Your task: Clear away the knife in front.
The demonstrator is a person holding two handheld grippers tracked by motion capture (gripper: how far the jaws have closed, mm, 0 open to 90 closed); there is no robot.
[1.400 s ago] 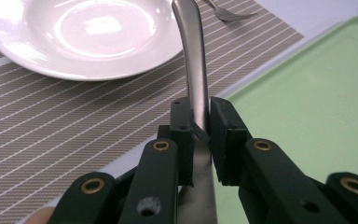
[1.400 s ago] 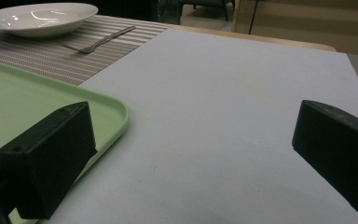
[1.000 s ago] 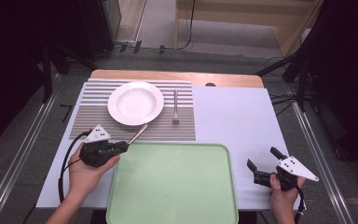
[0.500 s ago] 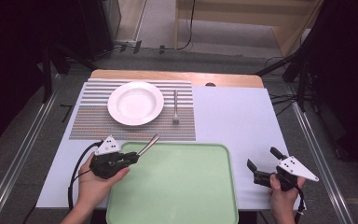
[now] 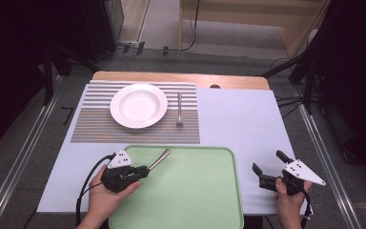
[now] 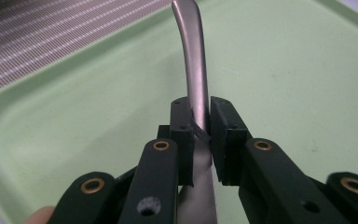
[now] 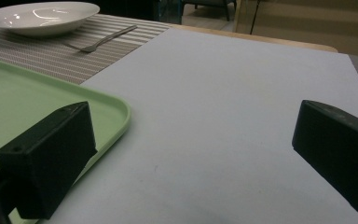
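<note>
Left hand-held gripper (image 5: 145,169) pinches a metal utensil handle (image 6: 193,70) over the green tray (image 5: 195,200)'s near-left part. Right hand-held gripper (image 5: 267,169), jaws spread, sits right of tray.

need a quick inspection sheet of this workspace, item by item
surface: pale blue table cover with a striped placemat at the far left and a green tray at the near edge
job's things: metal utensil clamped by its handle, over the tray; its working end is hidden
clutter: white plate and fork on the placemat
grippers: left gripper shut on the utensil; right gripper open, nothing between its jaws, over the cover right of the tray
cables: black cable trailing from the left gripper
surroundings: dark floor, metal rails along the table sides
</note>
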